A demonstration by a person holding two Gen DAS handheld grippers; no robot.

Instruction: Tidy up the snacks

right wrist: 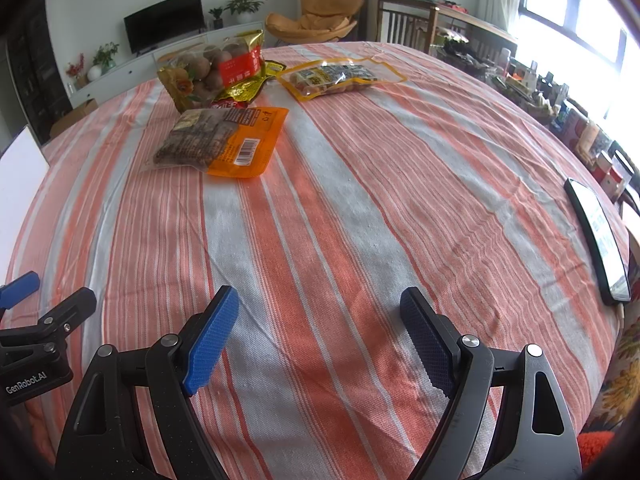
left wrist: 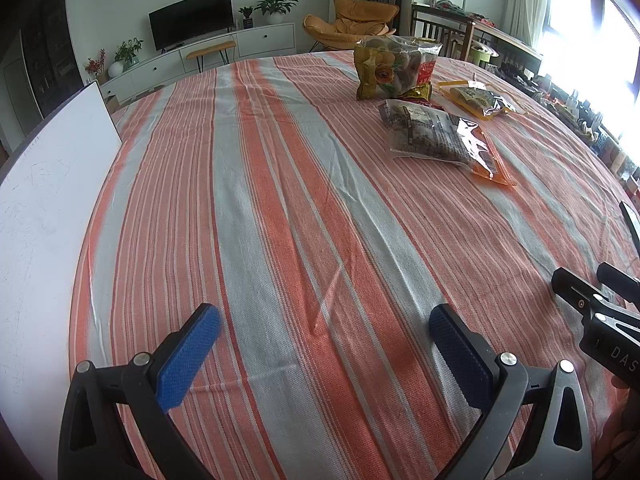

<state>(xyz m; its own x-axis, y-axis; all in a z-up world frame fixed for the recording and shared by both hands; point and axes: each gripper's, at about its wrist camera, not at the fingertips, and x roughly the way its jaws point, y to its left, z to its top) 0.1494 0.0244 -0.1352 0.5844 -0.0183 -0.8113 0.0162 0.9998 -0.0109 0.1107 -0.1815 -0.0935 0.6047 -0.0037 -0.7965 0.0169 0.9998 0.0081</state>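
Both grippers, left (left wrist: pixel 325 338) and right (right wrist: pixel 320 332), hover empty (jaws apart) over striped tablecloth (right wrist: pixel 340 208).

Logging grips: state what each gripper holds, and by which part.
Nothing. The left gripper and right gripper are open and empty above the tablecloth.

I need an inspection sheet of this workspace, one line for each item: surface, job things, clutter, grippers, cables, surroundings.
Surface: striped tablecloth, orange and grey, lightly creased.
Job's things: upright bag of round snacks; flat orange packet before it; yellow-edged packet to its right; gold wrapper between them.
Clutter: phone at right edge; white board at left.
Grippers: left hand-held gripper and right hand-held gripper open, empty.
Cables: white plug at the phone.
Surroundings: television, orange chair, window.
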